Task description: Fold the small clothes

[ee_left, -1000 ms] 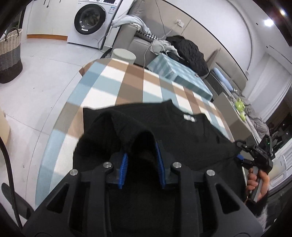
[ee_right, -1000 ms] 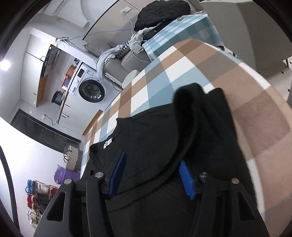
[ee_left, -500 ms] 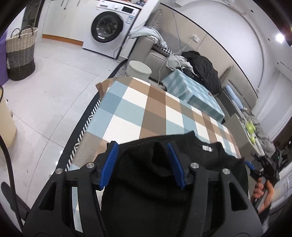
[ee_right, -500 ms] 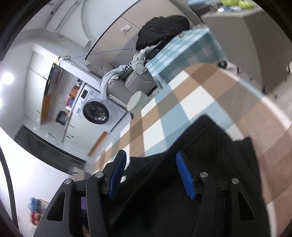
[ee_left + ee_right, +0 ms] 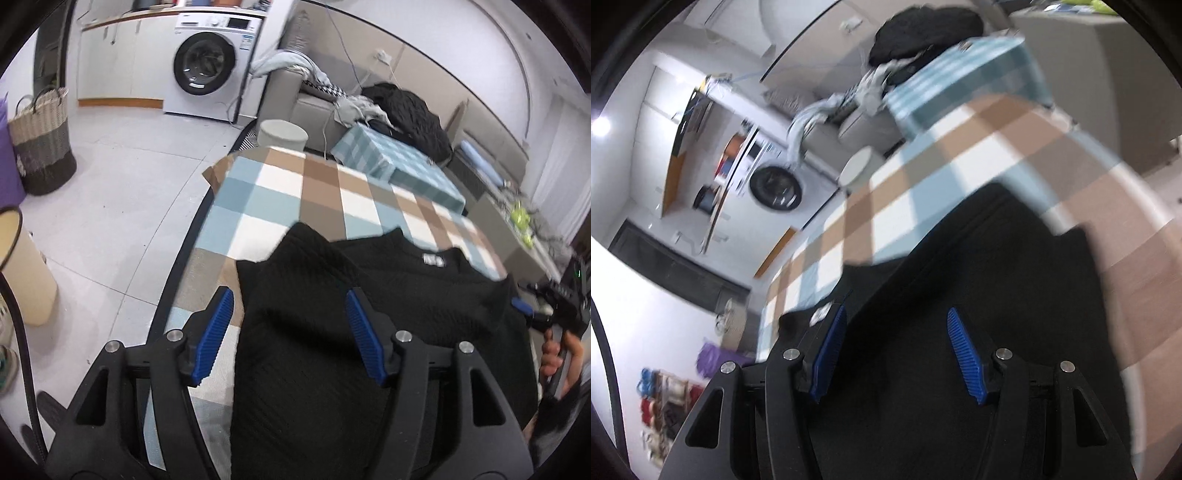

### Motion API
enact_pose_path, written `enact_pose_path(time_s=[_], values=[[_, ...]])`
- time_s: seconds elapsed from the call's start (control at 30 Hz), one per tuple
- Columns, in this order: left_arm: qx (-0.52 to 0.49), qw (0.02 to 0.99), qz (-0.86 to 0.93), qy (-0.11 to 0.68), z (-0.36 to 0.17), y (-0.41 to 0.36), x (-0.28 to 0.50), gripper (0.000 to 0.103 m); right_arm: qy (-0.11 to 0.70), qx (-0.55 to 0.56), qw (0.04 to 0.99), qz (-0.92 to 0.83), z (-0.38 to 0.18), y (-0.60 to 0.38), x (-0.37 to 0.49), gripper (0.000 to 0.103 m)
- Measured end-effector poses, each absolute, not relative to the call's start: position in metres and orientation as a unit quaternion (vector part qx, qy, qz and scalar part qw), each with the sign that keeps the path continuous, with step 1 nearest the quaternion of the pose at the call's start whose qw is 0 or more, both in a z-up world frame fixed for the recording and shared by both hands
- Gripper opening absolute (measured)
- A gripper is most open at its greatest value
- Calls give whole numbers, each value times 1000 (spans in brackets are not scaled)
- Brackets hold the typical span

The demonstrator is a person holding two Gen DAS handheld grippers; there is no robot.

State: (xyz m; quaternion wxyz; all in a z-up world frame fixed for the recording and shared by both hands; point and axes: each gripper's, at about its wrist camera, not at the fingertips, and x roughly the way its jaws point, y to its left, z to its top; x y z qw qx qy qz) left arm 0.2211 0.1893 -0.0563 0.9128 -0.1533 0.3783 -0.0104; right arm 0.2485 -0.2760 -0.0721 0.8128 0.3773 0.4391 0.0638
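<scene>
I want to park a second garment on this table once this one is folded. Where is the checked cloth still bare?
Bare checked tablecloth lies beyond the black sweater, toward the white stool and the teal-checked box. A narrower strip runs along the sweater's side by the left gripper. The near half is crowded: the sweater fills it under both the left and the right gripper.

checked table (image 5: 280, 192), black sweater (image 5: 424, 295) on it
</scene>
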Motion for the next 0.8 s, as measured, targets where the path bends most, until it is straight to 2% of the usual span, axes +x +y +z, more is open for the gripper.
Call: enact_pose_path(time_s=[0.2, 0.47, 0.5, 0.53, 0.6, 0.7, 0.8], values=[[-96, 907, -17, 409, -66, 164, 243, 61, 455, 366, 804, 114, -77, -235, 258, 58], [-88, 892, -31, 442, -74, 158, 293, 61, 455, 333, 820, 101, -62, -238, 243, 59], [-93, 893, -36, 439, -75, 158, 296, 57, 455, 332, 821, 96, -61, -243, 239, 60], [-98, 895, -40, 433, -74, 158, 298, 37, 455, 331, 822, 93, -60, -247, 238, 61], [-106, 900, -46, 421, -72, 159, 299, 6, 454, 327, 825, 81, -59, -255, 232, 61], [-109, 918, -27, 379, -58, 166, 291, 0, 450, 322, 830, 65, -58, -270, 221, 61], [-124, 928, 1, 352, -45, 181, 285, 0, 446, 310, 839, 36, -57, -284, 215, 61]])
